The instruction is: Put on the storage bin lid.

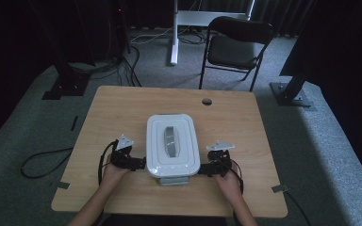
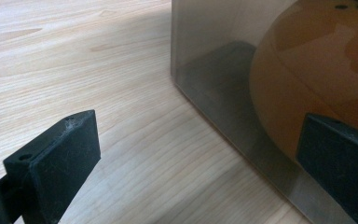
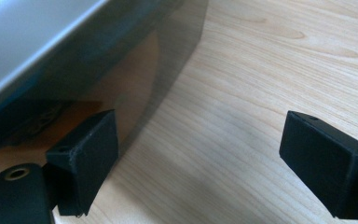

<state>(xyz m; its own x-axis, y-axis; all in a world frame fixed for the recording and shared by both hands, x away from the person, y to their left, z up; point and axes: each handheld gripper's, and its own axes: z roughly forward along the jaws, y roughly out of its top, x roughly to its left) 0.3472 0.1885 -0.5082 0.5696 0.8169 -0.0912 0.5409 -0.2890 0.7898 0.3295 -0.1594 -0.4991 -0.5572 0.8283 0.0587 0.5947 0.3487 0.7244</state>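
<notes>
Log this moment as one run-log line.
scene: lidded box on table | left gripper: open, at box's left side | right gripper: open, at box's right side | lid on

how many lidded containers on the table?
1. The container, white lid with a grey handle, sits mid-table toward the near edge, between the left gripper and right gripper. An orange object shows through its wall.

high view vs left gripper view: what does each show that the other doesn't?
High view alone: the white lid with its grey handle, both the left gripper and the right gripper flanking the box, and a chair beyond the table. Left gripper view alone: a round orange thing inside the box, seen through its clear wall. Both share the wooden table and the box.
</notes>
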